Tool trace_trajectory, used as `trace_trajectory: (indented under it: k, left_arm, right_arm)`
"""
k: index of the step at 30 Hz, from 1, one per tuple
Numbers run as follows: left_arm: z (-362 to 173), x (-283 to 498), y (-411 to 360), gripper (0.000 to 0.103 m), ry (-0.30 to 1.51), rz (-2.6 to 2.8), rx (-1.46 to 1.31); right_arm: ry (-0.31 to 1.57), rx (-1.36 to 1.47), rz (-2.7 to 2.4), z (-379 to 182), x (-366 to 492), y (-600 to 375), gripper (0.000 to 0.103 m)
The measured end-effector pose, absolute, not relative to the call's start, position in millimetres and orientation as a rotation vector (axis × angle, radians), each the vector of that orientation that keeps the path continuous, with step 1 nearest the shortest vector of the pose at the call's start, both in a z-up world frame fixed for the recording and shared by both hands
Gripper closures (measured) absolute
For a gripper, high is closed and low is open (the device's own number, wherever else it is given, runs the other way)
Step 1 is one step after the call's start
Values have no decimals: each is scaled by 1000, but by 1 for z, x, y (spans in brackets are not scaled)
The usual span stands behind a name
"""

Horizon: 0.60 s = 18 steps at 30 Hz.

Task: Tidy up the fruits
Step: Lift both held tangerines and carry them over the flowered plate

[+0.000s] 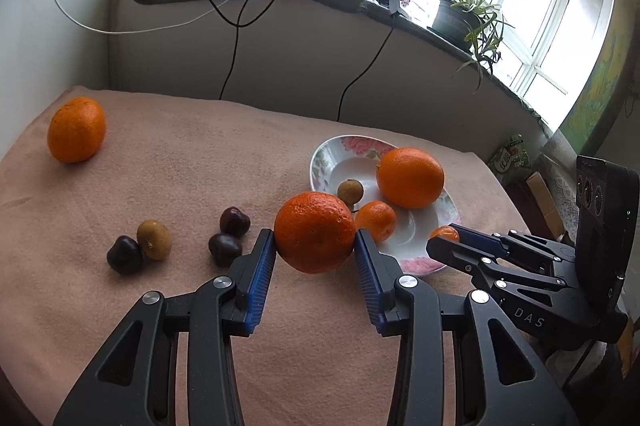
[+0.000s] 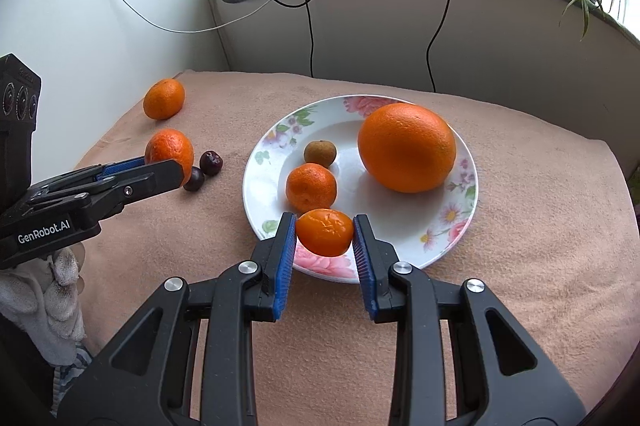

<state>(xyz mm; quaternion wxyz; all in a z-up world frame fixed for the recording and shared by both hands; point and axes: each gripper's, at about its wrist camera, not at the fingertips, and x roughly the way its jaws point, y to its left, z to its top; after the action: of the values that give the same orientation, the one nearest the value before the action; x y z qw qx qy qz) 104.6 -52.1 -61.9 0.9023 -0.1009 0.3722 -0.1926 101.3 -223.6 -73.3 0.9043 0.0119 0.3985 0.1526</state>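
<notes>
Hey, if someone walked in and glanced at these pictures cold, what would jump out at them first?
Probably the two held fruits: the left hand-held gripper clamps a mandarin above the pink cloth, and the right hand-held gripper clamps a smaller mandarin over the near rim of the flowered plate. Next, the big orange sitting on the plate's far right side.

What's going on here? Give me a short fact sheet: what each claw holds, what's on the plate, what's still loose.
left gripper: shut on a mandarin
right gripper: shut on a small mandarin, above the plate's near rim
plate: big orange, small tangerine, brown longan
loose on the cloth: another orange fruit, three dark cherries, one tan longan
</notes>
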Motion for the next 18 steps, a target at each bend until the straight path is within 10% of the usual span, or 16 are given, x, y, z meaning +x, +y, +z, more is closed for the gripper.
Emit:
trace_trajectory:
  k: [18]
  left_arm:
    - [-62, 108, -116, 64, 811, -521, -144]
  right_arm:
    - [835, 72, 246, -82, 107, -268, 73]
